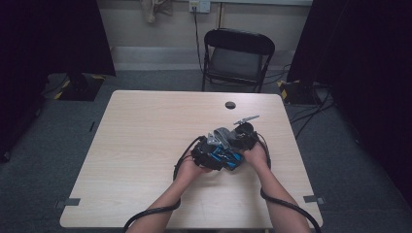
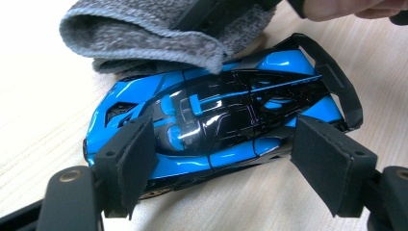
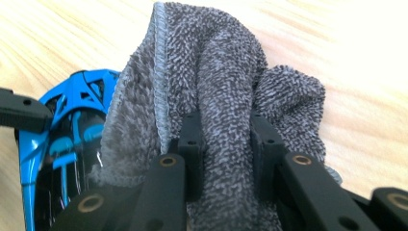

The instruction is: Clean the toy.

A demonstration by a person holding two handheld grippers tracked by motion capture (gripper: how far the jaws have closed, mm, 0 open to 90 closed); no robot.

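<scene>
The blue toy car [image 2: 221,120], set on the wooden table [image 1: 145,136], is clamped between the pads of the left gripper [image 2: 223,159]. To its right, a grey cloth [image 3: 216,96] is pinched by the right gripper [image 3: 226,144] and laid against the car.

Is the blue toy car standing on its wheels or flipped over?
On its wheels: the glossy blue and black toy car shows roof and rear wing facing up on the pale wooden table.

A pale wooden table [image 1: 145,145] carries a blue toy car [image 2: 211,125].
</scene>
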